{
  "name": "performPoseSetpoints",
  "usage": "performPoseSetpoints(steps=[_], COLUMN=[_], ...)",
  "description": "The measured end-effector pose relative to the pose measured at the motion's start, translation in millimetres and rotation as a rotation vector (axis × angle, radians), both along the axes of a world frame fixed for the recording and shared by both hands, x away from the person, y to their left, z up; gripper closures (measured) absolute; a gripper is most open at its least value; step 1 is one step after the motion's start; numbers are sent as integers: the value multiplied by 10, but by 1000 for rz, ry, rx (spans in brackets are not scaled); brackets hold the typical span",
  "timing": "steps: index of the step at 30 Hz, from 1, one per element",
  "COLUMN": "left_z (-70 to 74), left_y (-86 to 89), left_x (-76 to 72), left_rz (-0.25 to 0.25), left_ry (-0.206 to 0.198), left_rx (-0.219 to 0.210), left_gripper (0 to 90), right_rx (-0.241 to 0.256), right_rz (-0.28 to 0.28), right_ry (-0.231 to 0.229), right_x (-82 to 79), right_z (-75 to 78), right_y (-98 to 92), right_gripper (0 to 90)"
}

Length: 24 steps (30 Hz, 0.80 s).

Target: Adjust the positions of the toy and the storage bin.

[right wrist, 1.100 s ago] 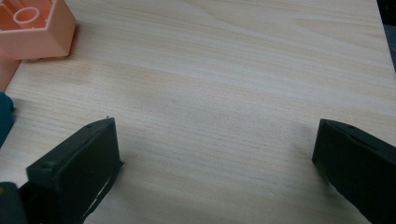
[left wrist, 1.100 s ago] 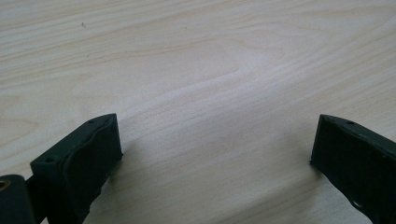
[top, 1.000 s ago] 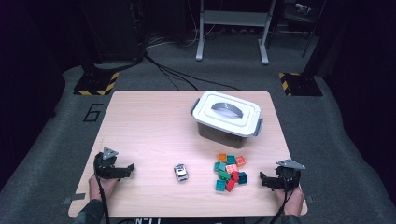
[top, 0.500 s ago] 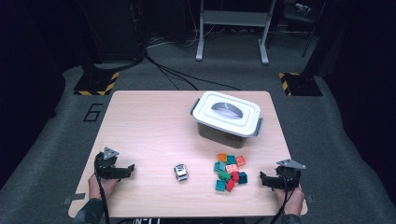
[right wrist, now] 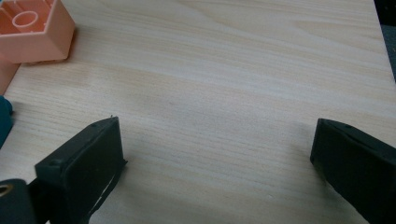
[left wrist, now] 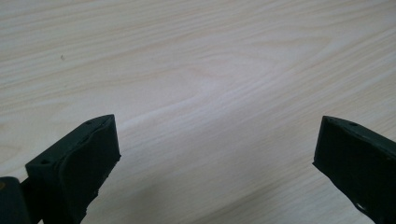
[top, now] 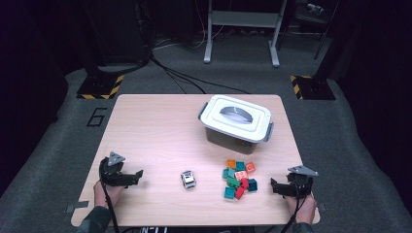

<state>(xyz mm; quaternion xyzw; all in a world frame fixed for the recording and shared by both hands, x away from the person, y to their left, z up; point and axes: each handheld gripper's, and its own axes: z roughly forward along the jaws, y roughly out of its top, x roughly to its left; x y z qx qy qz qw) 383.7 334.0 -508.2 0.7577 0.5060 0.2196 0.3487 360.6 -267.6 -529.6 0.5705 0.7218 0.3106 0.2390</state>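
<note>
Nothing has moved since the earlier frames. Lower left of the high view: left gripper [top: 138, 174], jaws wide apart over bare table [top: 155, 131]. Lower right: right gripper [top: 273, 186], jaws likewise spread, empty, just beside the block pile [top: 238, 178]. Lower centre: small toy car [top: 188, 179], long axis running near-to-far. Right of centre, farther: lidded white box [top: 235, 122]. On the floor at mid left: a "6" [top: 96, 117].
</note>
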Motion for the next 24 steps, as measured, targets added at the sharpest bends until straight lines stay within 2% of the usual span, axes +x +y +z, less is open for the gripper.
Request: performPoseSetpoints(steps=[4,16,24], left_z=[86,150,195], left_y=[-115,-376,-673], left_x=[4,-7,-32], left_rz=[-23,-88,-128], left_ry=[-6,-16,-14], left_rx=[-17,-48,-57], left_gripper=[0,0,0], right_rx=[0,3,-2], right_rz=[-6,-9,-4], right_ry=[2,2,-9], right_x=[-4,-6,-2], right_z=[2,2,0], right_y=[2,3,-4], right_gripper=[19,24,35])
